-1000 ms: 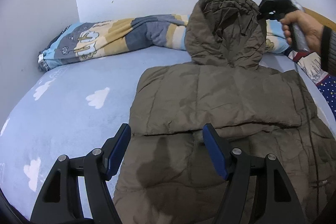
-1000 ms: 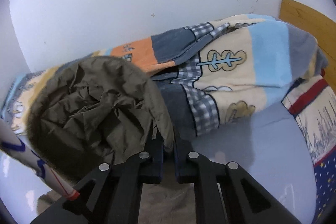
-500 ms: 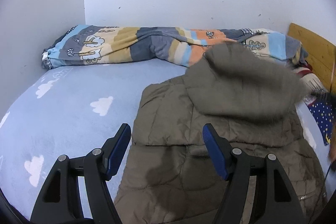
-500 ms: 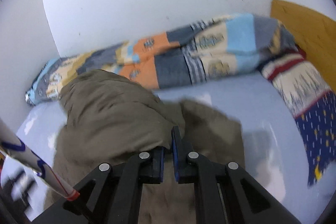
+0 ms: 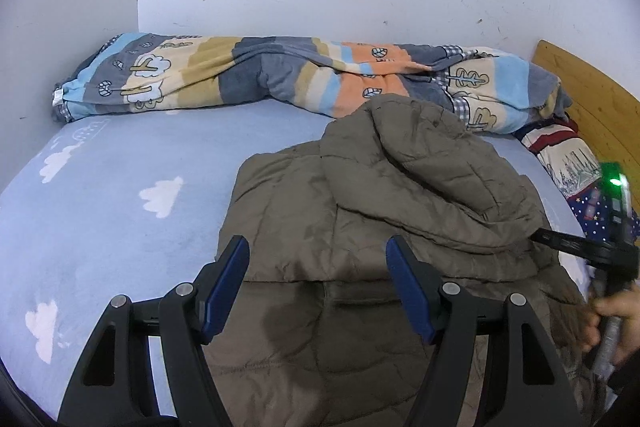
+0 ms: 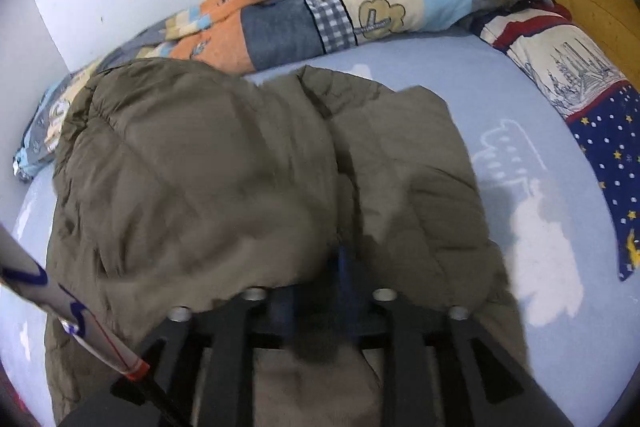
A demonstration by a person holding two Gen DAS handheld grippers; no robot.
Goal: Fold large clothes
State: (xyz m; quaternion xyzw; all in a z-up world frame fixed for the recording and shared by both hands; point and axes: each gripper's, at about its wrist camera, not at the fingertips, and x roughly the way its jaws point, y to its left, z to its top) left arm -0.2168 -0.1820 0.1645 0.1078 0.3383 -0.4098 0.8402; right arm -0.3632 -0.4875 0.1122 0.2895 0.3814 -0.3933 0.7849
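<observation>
An olive-brown padded jacket lies on the blue bed sheet. Its hood is folded down over the jacket's upper body. My left gripper is open and empty, hovering above the jacket's middle. My right gripper reaches in from the right to the hood's lower edge. In the right wrist view the hood drapes over the right gripper, whose fingertips are hidden by fabric. The finger bases stand apart, and whether it still grips the hood cannot be seen.
A rolled patterned blanket lies along the white wall at the back. A navy, red and white patterned bedding piece and a wooden headboard are at the right. Bare sheet with cloud prints lies left of the jacket.
The right gripper brought the hood from upright at the back down and forward over the jacket's body. Its fingers, pressed together before, now look spread. The left gripper stayed open in place.
</observation>
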